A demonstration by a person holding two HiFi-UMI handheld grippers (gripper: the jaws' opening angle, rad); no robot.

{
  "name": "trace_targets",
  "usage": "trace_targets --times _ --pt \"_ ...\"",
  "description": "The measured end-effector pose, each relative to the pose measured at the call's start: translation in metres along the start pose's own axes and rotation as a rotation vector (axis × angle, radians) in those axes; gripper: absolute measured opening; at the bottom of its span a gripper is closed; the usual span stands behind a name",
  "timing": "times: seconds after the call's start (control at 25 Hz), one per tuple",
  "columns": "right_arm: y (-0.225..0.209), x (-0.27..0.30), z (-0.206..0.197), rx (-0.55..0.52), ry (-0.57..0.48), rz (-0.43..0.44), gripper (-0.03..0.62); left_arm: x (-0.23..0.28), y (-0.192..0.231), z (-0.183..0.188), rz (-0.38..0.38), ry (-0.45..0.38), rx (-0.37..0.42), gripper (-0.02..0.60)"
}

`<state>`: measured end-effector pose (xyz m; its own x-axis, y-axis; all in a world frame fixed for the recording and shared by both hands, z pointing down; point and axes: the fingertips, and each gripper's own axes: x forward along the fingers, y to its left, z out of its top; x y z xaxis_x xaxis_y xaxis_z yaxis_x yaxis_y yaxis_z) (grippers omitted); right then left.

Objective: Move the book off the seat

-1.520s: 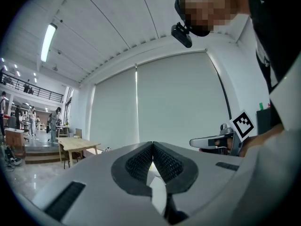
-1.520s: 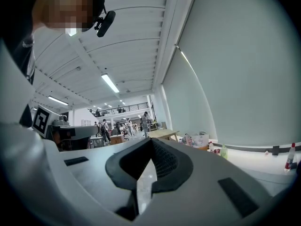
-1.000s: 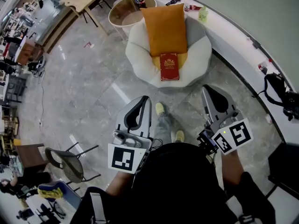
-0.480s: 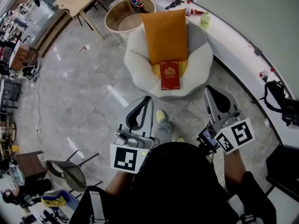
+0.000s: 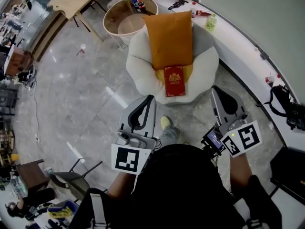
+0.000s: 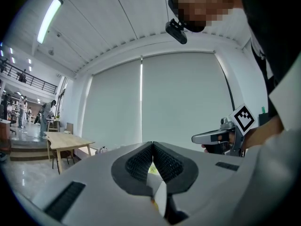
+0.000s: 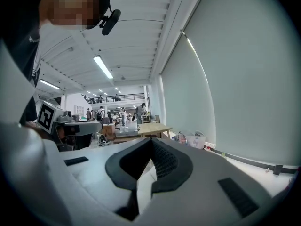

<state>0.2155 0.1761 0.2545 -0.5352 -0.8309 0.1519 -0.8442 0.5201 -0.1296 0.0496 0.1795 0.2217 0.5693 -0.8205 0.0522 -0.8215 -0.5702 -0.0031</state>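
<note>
Book (image 5: 174, 80) flat on the seat (image 5: 138, 61), out of reach.
Stiff hardcover, probably light: pinch its near edge. The left hand-held gripper (image 5: 149, 100) and right hand-held gripper (image 5: 218, 89) are closed, empty.

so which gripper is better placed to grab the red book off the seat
Left, probably: the left gripper is nearer the red book than the right gripper. Both are shut and short of the armchair.

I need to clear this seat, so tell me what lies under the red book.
The red book lies flat on a yellow cushion, its near end over the front rim of the white chair. Anything directly beneath the book is covered.
</note>
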Motion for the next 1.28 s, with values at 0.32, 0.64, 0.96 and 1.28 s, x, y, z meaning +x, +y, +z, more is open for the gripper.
trace_targets --times 0.32,0.64,0.96,1.28 --pt "0.002 0.045 0.001 -0.016 0.019 -0.021 0.012 0.018 0.05 -0.013 -0.007 0.019 -0.018 0.012" --pt "0.004 0.087 0.007 -0.031 0.03 -0.039 0.012 0.035 0.095 -0.018 -0.024 0.015 -0.041 0.012" --pt "0.0 0.099 0.001 -0.036 0.059 -0.055 0.012 0.046 0.102 -0.023 -0.051 0.011 -0.057 0.012" --pt "-0.014 0.107 0.005 -0.032 0.054 -0.053 0.012 0.06 0.105 -0.02 -0.042 0.013 -0.06 0.012"
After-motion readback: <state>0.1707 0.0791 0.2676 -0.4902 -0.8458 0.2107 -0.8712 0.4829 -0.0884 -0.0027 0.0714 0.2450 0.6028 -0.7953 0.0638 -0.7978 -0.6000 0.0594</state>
